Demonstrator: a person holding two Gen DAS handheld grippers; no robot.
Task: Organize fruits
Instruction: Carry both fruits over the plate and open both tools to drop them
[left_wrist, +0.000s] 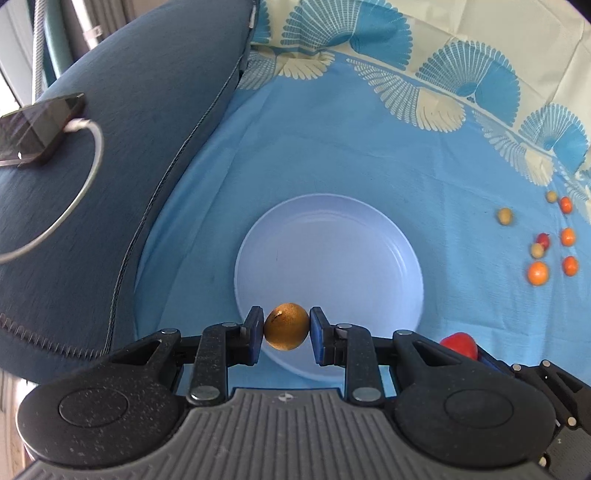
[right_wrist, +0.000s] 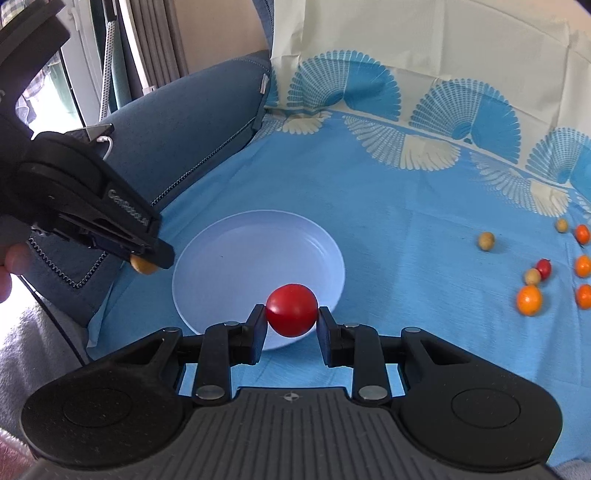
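Left gripper (left_wrist: 286, 331) clamps a brown fruit (left_wrist: 286, 331) over the plate (left_wrist: 388, 236) rim; right gripper (right_wrist: 291, 311) pinches a tomato (right_wrist: 291, 311) there too. Both look light; the tomato seems slick and soft, so I squeeze gently at the widest part.

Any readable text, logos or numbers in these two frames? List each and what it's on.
Raised lettering on the side of the left gripper, seen in the right wrist view: starts "Gen", the rest too blurred to read.
Small compass-like emblem on each gripper's ribbed base: a symbol, no letters.
Phone on the cushion: screen dark, no legible text.
Plate, cloth, fruits: no text.
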